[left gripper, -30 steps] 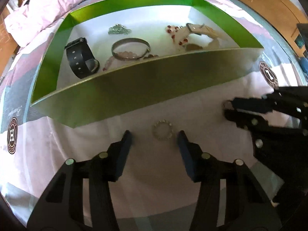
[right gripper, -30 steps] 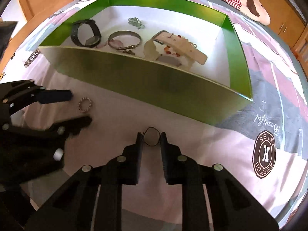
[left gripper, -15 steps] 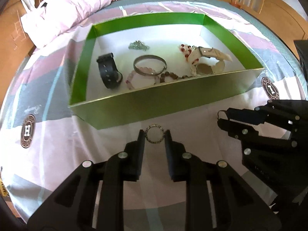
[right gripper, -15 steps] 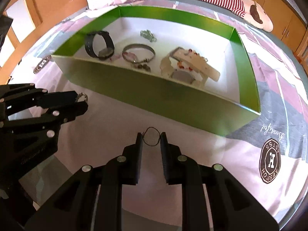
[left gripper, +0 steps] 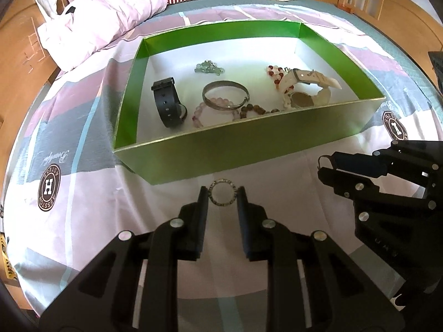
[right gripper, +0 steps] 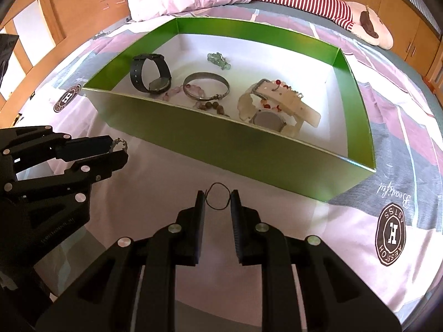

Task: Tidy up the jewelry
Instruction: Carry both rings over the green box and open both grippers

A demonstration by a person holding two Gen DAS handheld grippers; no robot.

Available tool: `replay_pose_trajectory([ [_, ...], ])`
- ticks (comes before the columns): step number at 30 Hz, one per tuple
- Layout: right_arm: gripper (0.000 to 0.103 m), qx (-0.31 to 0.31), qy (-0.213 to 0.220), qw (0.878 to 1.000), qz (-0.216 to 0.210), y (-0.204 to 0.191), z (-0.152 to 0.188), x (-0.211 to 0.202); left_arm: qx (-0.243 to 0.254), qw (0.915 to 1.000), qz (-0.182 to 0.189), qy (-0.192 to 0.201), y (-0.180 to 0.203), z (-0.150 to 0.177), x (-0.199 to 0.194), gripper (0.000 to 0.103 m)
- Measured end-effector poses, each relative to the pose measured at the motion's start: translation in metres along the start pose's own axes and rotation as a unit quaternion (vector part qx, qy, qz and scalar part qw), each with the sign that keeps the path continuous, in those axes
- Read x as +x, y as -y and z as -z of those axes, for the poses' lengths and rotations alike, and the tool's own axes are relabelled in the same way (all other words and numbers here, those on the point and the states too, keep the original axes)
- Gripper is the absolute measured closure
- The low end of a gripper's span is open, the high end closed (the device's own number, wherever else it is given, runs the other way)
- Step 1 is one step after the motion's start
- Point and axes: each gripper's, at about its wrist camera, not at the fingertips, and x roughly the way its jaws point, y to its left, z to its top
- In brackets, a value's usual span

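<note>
A big bed sheet [left gripper: 83, 144] covers the bed, soft and flat, with pink, grey and white patches and round brown badges. On it sits a wide green box [left gripper: 249, 144] with shiny straight walls and a white floor. Its near wall hides part of the beads inside.

In the box lie a black watch [left gripper: 167, 102] with a smooth strap, a cream watch [left gripper: 307, 88] with a round metal back, a shiny metal bangle [left gripper: 225, 98], pink beads [left gripper: 199, 113], brown beads [left gripper: 254, 108], red beads [left gripper: 275, 73] and a small pale green clump [left gripper: 209, 67] that is hard to make out.

The left gripper [left gripper: 223, 195] is closed on a bumpy silver ring [left gripper: 223, 192], held up in front of the box. The right gripper [right gripper: 218, 200] is closed on a thin black loop [right gripper: 218, 196], also in front of the box, above the sheet.

A second ago the silver ring lay on the sheet between wide-open fingers. Now it is pinched and lifted, and the box looks farther off. The black loop was already held then.

The back parts of both grippers are cut off at the picture edges.
</note>
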Motion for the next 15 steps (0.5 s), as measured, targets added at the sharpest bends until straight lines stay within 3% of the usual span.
replay_pose_trajectory([
  [6, 0.084, 0.005, 0.028, 0.999, -0.015, 0.002, -0.004, -0.018, -0.001, 0.9997, 0.007, 0.023, -0.001, -0.002, -0.018, 0.082],
  [15, 0.084, 0.024, 0.127, 0.99, -0.063, 0.011, -0.016, -0.059, -0.005, 0.998, 0.007, 0.062, -0.008, -0.01, -0.041, 0.082],
])
